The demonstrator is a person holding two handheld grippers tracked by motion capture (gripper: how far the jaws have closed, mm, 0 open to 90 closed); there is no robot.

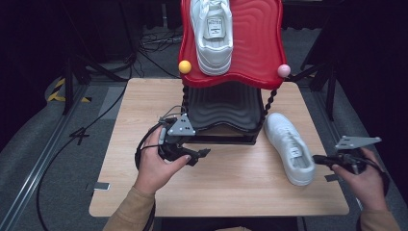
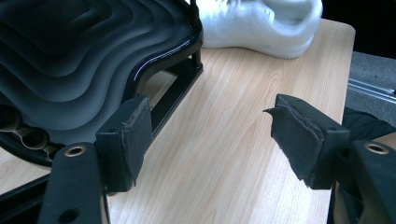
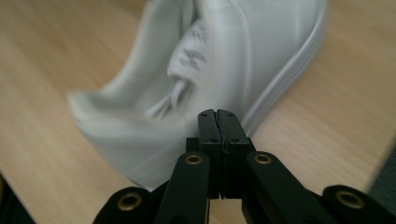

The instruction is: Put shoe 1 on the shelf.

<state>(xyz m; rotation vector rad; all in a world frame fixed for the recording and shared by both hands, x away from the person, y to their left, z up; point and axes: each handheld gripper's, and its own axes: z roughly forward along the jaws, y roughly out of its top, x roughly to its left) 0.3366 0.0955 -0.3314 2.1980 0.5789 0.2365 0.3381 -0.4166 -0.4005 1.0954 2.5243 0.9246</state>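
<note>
A white shoe lies on its sole on the tabletop, at about 3 o'clock from the two-tier rack, heel toward me. My right gripper sits just behind the heel, jaws fully closed on nothing. My left gripper waits at 9 o'clock, jaws wide apart and empty. I judge the shoe light, with a soft upper and a firm sole; the stiff heel collar looks like the best hold.
</note>
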